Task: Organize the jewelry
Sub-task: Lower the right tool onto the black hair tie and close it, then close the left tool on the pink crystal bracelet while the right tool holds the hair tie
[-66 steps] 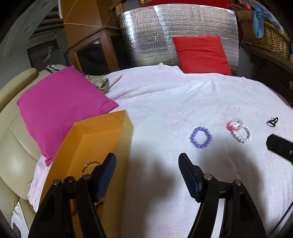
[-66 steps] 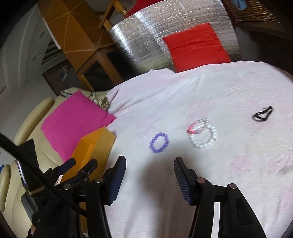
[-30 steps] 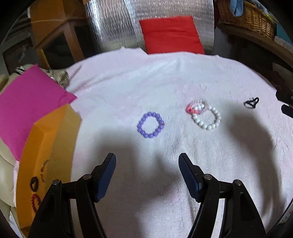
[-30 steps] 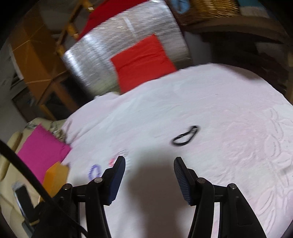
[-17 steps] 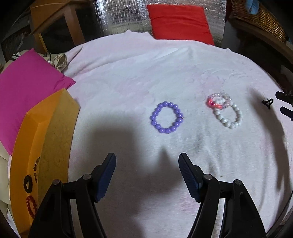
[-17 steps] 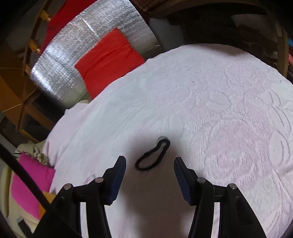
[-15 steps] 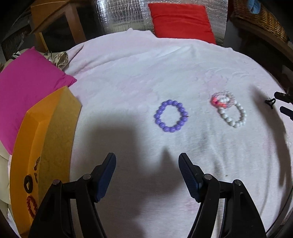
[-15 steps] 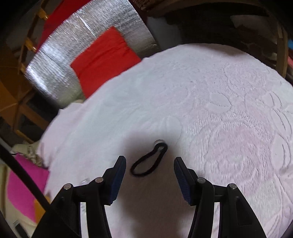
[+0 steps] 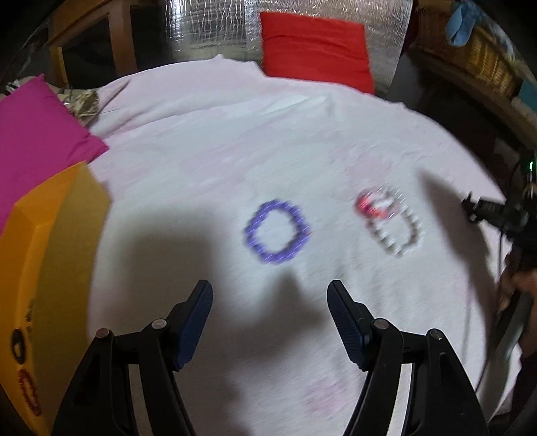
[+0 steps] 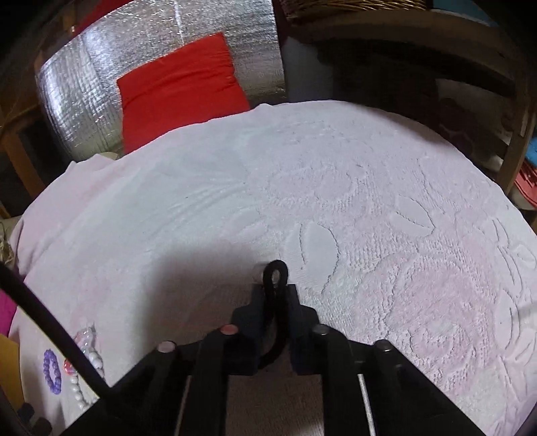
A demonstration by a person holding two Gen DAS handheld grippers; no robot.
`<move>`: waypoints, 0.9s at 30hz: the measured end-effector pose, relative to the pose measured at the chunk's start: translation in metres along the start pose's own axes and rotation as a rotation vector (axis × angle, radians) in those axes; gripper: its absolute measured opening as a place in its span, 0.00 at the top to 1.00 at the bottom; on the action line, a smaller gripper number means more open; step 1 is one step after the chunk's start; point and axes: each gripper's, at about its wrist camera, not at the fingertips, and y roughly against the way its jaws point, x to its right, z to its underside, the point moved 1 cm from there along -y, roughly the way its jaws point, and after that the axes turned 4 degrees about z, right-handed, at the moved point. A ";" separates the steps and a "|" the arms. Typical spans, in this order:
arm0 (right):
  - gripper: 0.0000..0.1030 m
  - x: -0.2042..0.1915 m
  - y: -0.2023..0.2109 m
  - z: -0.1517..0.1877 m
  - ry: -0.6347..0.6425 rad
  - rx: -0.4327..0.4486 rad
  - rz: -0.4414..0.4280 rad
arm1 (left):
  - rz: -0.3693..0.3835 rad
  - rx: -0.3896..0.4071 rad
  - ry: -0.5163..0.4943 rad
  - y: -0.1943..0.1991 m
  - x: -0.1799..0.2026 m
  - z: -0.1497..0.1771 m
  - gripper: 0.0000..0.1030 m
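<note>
Pale towel (image 10: 335, 187) covers the bed. Right gripper (image 10: 276, 295) pinches a black band (image 10: 276, 268), frame centre; soft, light, best held mid-loop. Left gripper (image 9: 270, 298) spread below purple bracelet (image 9: 277, 233).

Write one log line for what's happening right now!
right tool: shut on black loop | left tool: open, above cloth | purple bracelet, white bracelet: on cloth

Setting: a domestic living space. Indicators: a soft surface covered by a pale pink embossed towel (image 9: 235, 161); a red cushion (image 9: 315, 50) beyond the towel's far edge, leaning on a quilted silver panel (image 9: 218, 30); a magenta cushion (image 9: 37, 134) at the towel's left edge; a wicker basket (image 9: 483, 63) and wooden furniture (image 9: 87, 43) behind the towel.
</note>
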 end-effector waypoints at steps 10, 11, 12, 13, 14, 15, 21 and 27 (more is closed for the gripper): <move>0.89 0.021 0.016 -0.002 -0.068 -0.037 -0.127 | 0.114 0.007 0.036 -0.026 0.050 -0.028 0.31; 0.89 0.023 0.018 -0.002 -0.068 -0.035 -0.132 | 0.117 -0.002 0.046 -0.032 0.052 -0.031 0.31; 0.89 0.024 0.019 -0.002 -0.068 -0.034 -0.135 | 0.123 -0.009 0.057 -0.036 0.053 -0.034 0.31; 0.89 0.025 0.019 -0.002 -0.068 -0.035 -0.137 | 0.132 -0.012 0.074 -0.041 0.052 -0.037 0.31; 0.89 0.026 0.019 -0.001 -0.070 -0.038 -0.141 | 0.138 -0.009 0.088 -0.044 0.051 -0.040 0.31; 0.89 0.027 0.019 -0.001 -0.072 -0.040 -0.143 | 0.148 -0.006 0.101 -0.046 0.051 -0.043 0.31; 0.89 0.028 0.013 0.002 -0.076 -0.064 -0.155 | 0.205 -0.022 0.098 -0.062 0.059 -0.046 0.53; 0.89 0.023 0.012 0.005 -0.065 -0.075 -0.165 | 0.232 0.014 0.054 -0.069 0.066 -0.045 0.85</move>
